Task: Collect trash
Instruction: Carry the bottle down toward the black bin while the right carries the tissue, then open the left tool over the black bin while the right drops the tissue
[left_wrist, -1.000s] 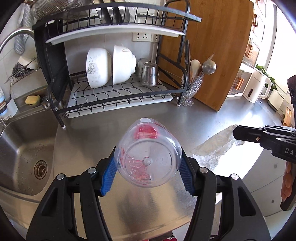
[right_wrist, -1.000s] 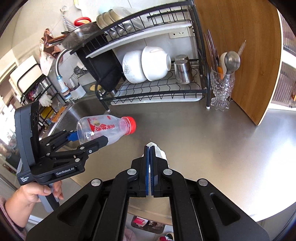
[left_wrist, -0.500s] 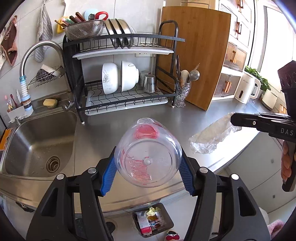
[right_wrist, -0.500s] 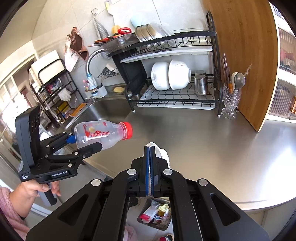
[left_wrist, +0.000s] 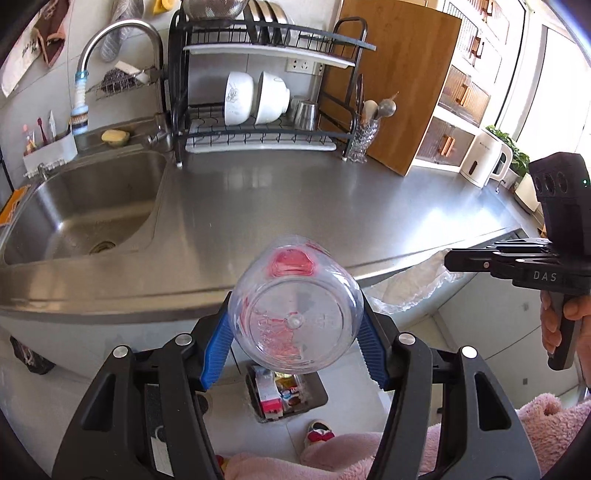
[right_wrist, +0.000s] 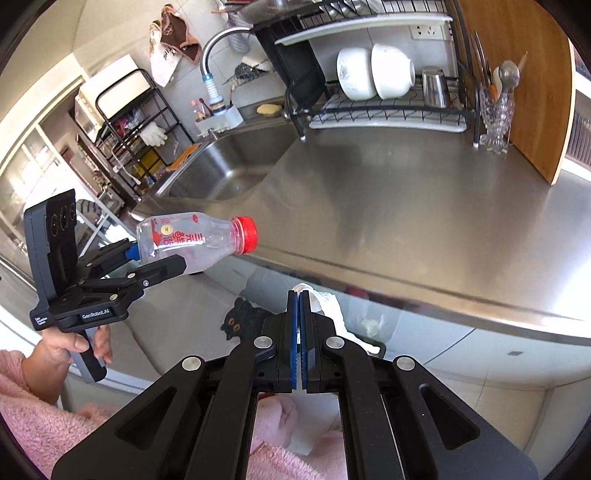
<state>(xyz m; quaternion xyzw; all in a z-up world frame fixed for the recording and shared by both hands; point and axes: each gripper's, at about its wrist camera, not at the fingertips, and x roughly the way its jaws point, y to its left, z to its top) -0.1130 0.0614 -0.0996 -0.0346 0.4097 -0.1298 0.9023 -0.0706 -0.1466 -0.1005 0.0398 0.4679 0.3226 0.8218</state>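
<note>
— While looking down the left gripper (left_wrist: 295, 332), saw what in it?

— Saw a bottle (left_wrist: 293, 317), clear, with a red cap (right_wrist: 245, 234). Clamped it by the base, with blue pads (left_wrist: 216, 343) pressed on its sides at 9 and 3. Stood the jaws about half apart around it. Pointed the cap toward 12, over the front edge of the counter (left_wrist: 332, 206).

— And at 6 of the bottle?

— Found a bin (left_wrist: 317, 387) on the floor, open, with cartons and wrappers inside. Hung the bottle above it, well apart.

— Right gripper (right_wrist: 299, 299)?

— Closed tight, pad against pad, on the edge of a bag (left_wrist: 413, 284), crumpled clear plastic. From the left wrist, trailed the bag toward 8 from the tips, off the counter edge, at 3 of the bottle. From the right wrist, showed only white film bunched just past the tips, toward 1.

— Hands?

— Wrapped a left hand (right_wrist: 70, 343) round its grip at 8 in the right view, and a right hand (left_wrist: 554, 321) round its grip at 4 in the left view. Wore fluffy pink sleeves (right_wrist: 22, 398), at 6 in both views.

— Farther back, from the left wrist?

— Noted a sink (left_wrist: 81, 206) at 9, a rack (left_wrist: 258, 129) with two white bowls (left_wrist: 258, 98) at 12, a wooden board (left_wrist: 399, 81) leaning at 1, a white kettle (left_wrist: 484, 158) at 2.
</note>
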